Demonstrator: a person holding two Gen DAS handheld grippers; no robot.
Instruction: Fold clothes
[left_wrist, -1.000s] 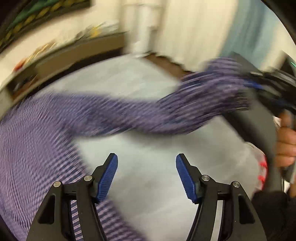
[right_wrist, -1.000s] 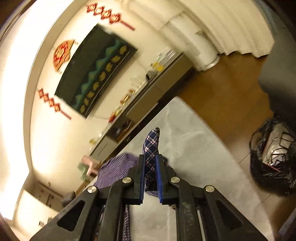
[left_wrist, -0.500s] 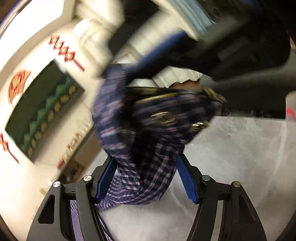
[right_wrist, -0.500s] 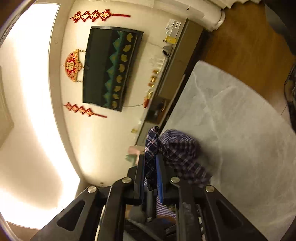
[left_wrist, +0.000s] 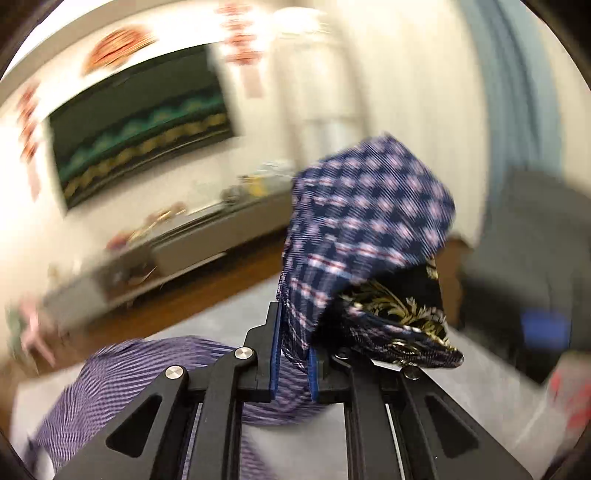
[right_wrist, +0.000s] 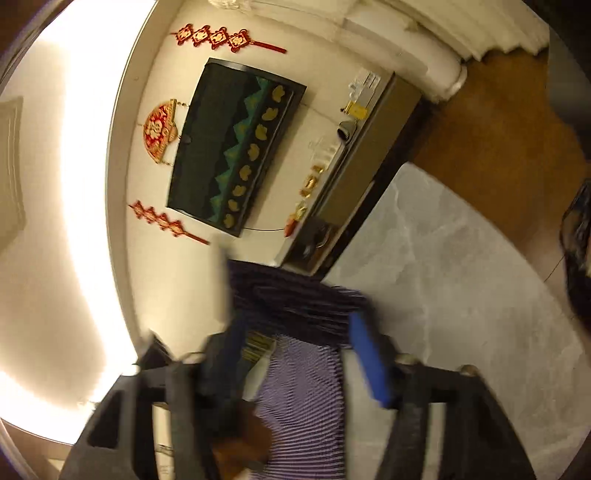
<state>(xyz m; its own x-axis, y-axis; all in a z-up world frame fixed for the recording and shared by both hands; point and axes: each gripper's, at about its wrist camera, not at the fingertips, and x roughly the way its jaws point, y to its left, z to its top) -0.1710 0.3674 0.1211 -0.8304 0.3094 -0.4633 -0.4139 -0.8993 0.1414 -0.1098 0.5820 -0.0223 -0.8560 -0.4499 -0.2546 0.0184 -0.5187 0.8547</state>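
Plaid shirt (left_wrist: 365, 221) bunched in air above grey desk (right_wrist: 461, 266); left gripper (left_wrist: 293, 356) jaws pinching collar fold; right gripper (right_wrist: 306, 354) jaws spread, fabric between; re-pinch opposite shoulder, tension flat

A grey marbled table (right_wrist: 454, 280) carries part of the plaid shirt (left_wrist: 122, 373), its cloth trailing across it.

Warm, yellowish indoor light fills both views. In the right wrist view we see a blown-out glare band on the ceiling (right_wrist: 85, 206), while the right tongs (right_wrist: 295, 354) smear with motion blur. The left wrist view blurs the wall hanging (left_wrist: 140, 125); fisheye curvature and dark vignetting ring both frames.
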